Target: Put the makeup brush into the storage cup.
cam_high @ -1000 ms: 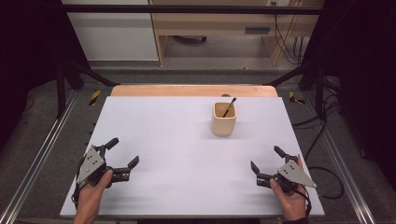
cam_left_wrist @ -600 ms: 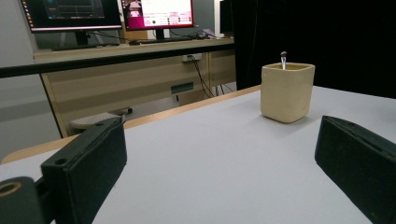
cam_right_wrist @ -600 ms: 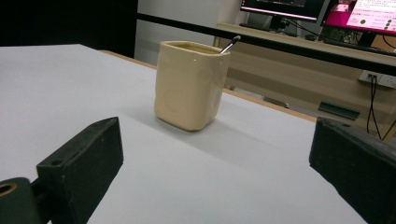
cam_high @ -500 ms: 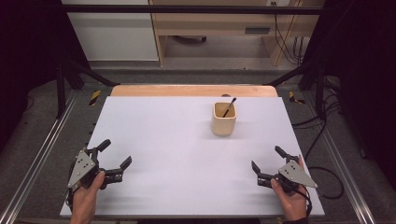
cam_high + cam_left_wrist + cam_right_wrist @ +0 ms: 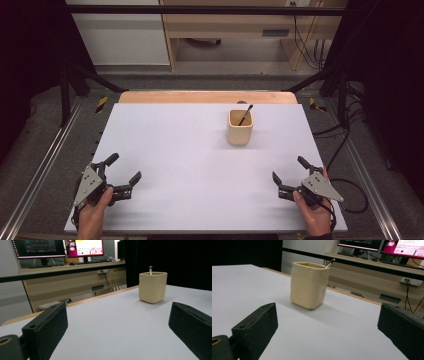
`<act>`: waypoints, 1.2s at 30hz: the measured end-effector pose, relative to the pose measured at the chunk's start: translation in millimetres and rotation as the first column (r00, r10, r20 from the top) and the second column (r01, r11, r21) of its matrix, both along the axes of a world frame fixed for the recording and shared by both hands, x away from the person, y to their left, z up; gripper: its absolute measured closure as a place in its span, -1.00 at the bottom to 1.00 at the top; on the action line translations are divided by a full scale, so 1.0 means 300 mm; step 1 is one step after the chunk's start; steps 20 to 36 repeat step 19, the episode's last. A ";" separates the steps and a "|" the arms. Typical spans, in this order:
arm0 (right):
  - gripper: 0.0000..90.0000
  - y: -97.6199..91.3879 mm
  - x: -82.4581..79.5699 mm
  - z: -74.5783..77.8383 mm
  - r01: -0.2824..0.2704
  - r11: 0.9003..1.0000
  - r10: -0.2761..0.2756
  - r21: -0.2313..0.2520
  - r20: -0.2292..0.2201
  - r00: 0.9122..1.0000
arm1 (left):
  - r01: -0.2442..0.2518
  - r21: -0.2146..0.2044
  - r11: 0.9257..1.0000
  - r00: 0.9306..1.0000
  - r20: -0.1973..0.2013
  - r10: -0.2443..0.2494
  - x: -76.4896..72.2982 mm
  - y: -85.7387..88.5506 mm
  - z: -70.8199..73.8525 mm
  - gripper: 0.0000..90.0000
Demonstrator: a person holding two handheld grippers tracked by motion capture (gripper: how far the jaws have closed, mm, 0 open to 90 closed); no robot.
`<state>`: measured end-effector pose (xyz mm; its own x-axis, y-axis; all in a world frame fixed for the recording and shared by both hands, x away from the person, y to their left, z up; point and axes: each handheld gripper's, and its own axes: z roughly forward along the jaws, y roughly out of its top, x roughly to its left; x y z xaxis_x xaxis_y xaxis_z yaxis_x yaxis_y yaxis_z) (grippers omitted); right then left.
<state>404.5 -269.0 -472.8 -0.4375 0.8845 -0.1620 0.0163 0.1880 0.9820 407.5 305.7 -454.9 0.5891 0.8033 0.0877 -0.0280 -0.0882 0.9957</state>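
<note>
We log a cream cup (image 5: 240, 128), squarish w/ rounded corners, glossy, upright on the white table (image 5: 190, 150), right of centre toward the far edge. A thin dark-handled utensil (image 5: 245, 114) leans inside it. Wide bare surface betw. cup and both near corners; wooden strip along the far edge. Left gripper (image 5: 123, 175) near-left, jaws spread, nothing held. Right gripper (image 5: 289, 171) near-right, jaws likewise apart, holding nothing.

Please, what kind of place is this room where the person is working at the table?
Most likely a lab or research workroom, not a home. A bare white table stands inside a black metal frame, computer monitors sit on a desk behind it, and cables hang there. On the table stands a beige cup.
</note>
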 end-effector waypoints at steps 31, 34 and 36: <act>-0.93 -0.002 0.014 -0.017 0.013 1.000 -0.013 -0.013 -0.015 1.000 | 0.016 0.024 1.000 1.000 0.005 -0.016 -0.014 -0.012 -0.031 -0.96; -0.93 -0.002 0.014 -0.017 0.013 1.000 -0.013 -0.013 -0.015 1.000 | 0.016 0.024 1.000 1.000 0.005 -0.016 -0.014 -0.012 -0.031 -0.96; -0.93 -0.002 0.014 -0.017 0.013 1.000 -0.013 -0.013 -0.015 1.000 | 0.016 0.024 1.000 1.000 0.005 -0.016 -0.014 -0.012 -0.031 -0.96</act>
